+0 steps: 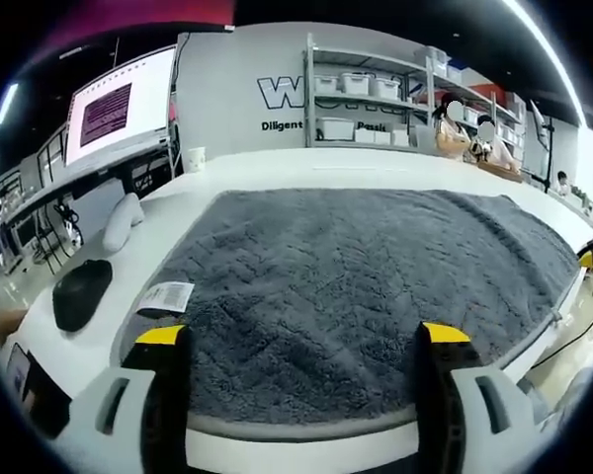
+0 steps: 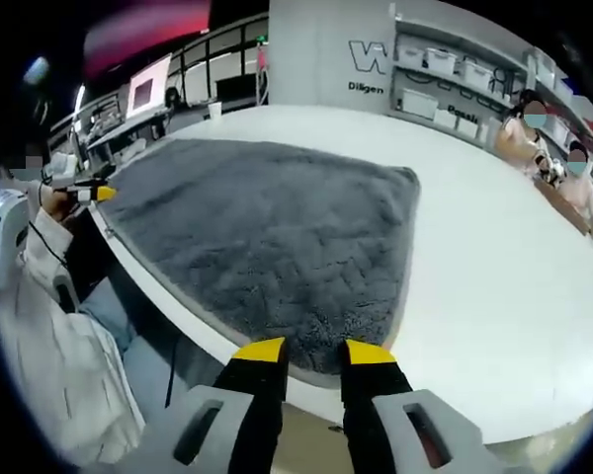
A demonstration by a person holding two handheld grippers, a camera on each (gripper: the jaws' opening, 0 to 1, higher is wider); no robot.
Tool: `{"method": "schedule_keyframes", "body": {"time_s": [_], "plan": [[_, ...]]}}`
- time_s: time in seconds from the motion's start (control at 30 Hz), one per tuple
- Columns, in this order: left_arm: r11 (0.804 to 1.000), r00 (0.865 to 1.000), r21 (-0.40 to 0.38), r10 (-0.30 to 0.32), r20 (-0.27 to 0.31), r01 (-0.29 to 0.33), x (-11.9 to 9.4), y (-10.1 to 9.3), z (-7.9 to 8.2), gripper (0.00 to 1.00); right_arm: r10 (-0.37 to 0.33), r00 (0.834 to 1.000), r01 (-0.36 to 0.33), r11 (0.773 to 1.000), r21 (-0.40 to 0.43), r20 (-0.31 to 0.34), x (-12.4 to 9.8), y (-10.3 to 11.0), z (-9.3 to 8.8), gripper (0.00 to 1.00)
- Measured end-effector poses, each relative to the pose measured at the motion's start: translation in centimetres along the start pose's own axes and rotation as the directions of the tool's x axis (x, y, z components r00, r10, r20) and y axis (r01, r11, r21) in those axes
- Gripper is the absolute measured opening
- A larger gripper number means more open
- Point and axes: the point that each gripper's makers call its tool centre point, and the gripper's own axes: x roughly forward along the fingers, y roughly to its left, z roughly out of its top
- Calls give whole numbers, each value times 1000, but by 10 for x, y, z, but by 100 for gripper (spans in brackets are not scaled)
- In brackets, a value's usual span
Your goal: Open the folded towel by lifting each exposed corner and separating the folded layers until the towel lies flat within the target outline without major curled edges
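A dark grey towel [image 1: 356, 286] lies spread out on the white table [image 1: 277, 163], with a white care tag [image 1: 166, 296] at its near left corner. My left gripper [image 1: 304, 336] stands wide open over the towel's near edge, nothing between its yellow-tipped fingers. In the right gripper view the same towel [image 2: 267, 227] stretches away from my right gripper [image 2: 314, 352]. That gripper's jaws stand a narrow gap apart at the towel's near edge, holding nothing I can see. The left gripper [image 2: 94, 195] shows at the towel's far left corner.
A black pouch-like object [image 1: 81, 291], a white object [image 1: 122, 219] and a paper cup [image 1: 194, 158] sit left of the towel. A monitor [image 1: 119, 104] and shelves with bins [image 1: 366, 94] stand behind. People sit at the far right [image 2: 544, 138]. A person's white sleeve [image 2: 40, 326] is at the table edge.
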Motion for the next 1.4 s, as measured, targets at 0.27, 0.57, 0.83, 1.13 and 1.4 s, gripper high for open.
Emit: {"method": "schedule_keyframes", "body": {"time_s": [0.27, 0.57, 0.83, 1.13, 1.4], "plan": [[1000, 1000, -1, 8, -5, -8, -2, 0, -1, 94, 4, 1000, -4, 1000, -2, -3, -1, -1, -1, 15], [999, 1000, 35, -8, -5, 8, -4, -4, 1, 89, -3, 1000, 3, 1000, -17, -14, -1, -1, 0, 17], [994, 997, 103, -45, 56, 39, -6, -10, 21, 89, -77, 997, 78, 996, -53, 10, -7, -20, 14, 20], [992, 979, 49, -125, 160, 119, 7, -33, 62, 77, -192, 977, 193, 981, -2, 89, -4, -63, 47, 16], [978, 956, 51, -206, 210, 200, 33, -76, 83, 59, -212, 971, 214, 977, -15, 110, 12, -83, 76, 15]]}}
